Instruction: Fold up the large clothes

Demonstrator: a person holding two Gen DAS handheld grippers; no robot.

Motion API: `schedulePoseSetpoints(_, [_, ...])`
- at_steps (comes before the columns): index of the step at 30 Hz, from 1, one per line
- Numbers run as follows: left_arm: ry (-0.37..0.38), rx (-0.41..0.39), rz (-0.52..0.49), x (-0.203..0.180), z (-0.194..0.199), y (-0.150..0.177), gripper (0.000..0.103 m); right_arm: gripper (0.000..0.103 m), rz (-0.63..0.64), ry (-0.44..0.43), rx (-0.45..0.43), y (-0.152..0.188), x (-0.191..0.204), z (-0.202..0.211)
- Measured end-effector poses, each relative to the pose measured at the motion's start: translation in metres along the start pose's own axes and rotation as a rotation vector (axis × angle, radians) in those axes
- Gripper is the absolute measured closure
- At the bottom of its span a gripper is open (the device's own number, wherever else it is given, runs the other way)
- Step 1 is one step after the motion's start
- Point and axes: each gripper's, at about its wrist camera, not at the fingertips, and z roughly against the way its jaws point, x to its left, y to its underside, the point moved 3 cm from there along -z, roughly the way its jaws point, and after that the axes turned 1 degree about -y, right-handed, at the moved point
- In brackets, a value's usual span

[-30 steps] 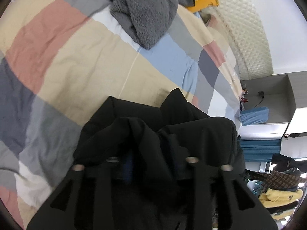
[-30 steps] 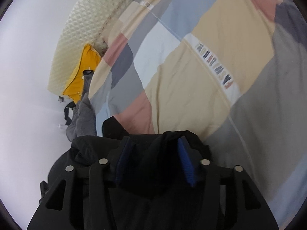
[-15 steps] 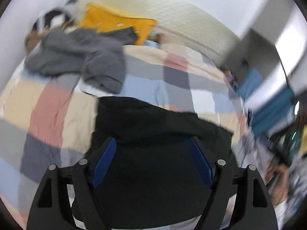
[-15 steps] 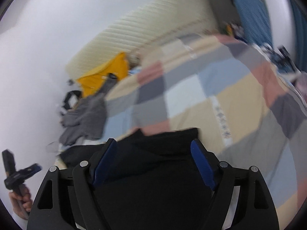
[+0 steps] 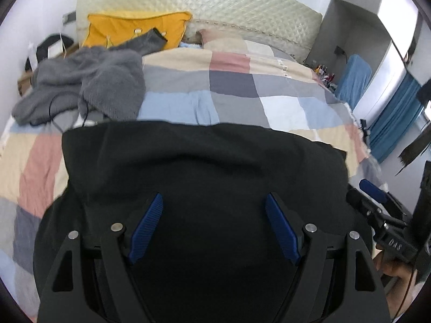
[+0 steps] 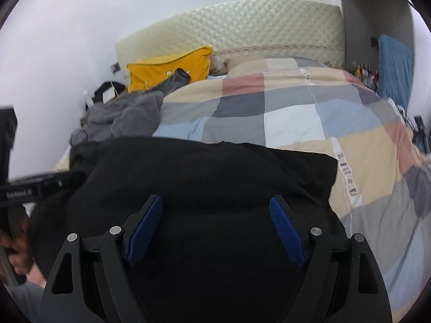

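Observation:
A large black garment (image 5: 204,167) lies folded flat on the checked bedspread (image 5: 242,91), near the bed's front edge; it also shows in the right wrist view (image 6: 210,177). My left gripper (image 5: 214,202) is open above the garment, blue pads wide apart, holding nothing. My right gripper (image 6: 215,204) is open above the same garment, empty. The right gripper also shows at the right edge of the left wrist view (image 5: 377,204); the left gripper shows at the left edge of the right wrist view (image 6: 40,185).
A grey fleece garment (image 5: 89,88) is heaped at the bed's far left, with a yellow pillow (image 5: 134,29) and quilted headboard (image 5: 242,16) behind. A blue chair (image 5: 355,78) and blue curtain (image 5: 396,118) stand to the right of the bed.
Both grippers were shut on bunched black cloth a second ago. They have opened, let go and pulled back; the garment now lies flat on the bed.

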Motion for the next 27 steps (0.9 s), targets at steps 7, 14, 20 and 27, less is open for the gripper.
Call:
schedulePoseSetpoints(7, [-0.083,-0.025,-0.059,0.000,-0.026,-0.007,0.024,0.022,0.028,-0.002,0.002,-0.007,0.003,-0.033])
schedulePoseSetpoints(14, [-0.133,-0.036,-0.082,0.003,-0.055,-0.018,0.024,0.020,0.041,0.010,0.033,-0.019,0.006,-0.067])
schedulePoseSetpoints(20, [-0.150,-0.031,-0.050,0.015,-0.081,-0.032,0.024,0.017,0.035,0.021,0.065,-0.036,0.004,-0.105])
schedulePoseSetpoints(27, [-0.163,-0.020,-0.020,0.025,-0.103,-0.043,0.024,0.017,0.045,0.039,0.083,-0.046,0.002,-0.132])
